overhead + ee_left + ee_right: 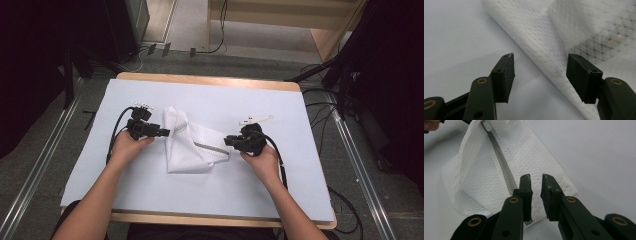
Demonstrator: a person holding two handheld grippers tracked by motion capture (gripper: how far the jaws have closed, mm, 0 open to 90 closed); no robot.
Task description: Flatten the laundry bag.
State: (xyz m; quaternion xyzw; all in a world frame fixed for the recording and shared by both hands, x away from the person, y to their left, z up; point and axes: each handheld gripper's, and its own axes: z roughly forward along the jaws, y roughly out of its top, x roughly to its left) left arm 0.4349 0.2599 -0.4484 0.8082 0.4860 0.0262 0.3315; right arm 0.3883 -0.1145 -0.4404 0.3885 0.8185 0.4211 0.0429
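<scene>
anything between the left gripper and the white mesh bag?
Nothing visible. The left gripper is open, with bare white table cover under one jaw and the folded edge of the white mesh zip bag already between the jaws. The right gripper sits at the bag's opposite corner.

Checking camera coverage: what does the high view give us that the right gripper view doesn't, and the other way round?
High view alone: both hands, the left gripper at the left edge of the white mesh bag, the right gripper at the bag's right corner, the whole white table cover, the wooden table edge and the floor cables.

Right gripper view alone: its jaws stand slightly apart with nothing between them, just over the bag's near corner; the mesh weave reads clearly.

Both: the bag, folded over on itself, and its grey zipper.
</scene>
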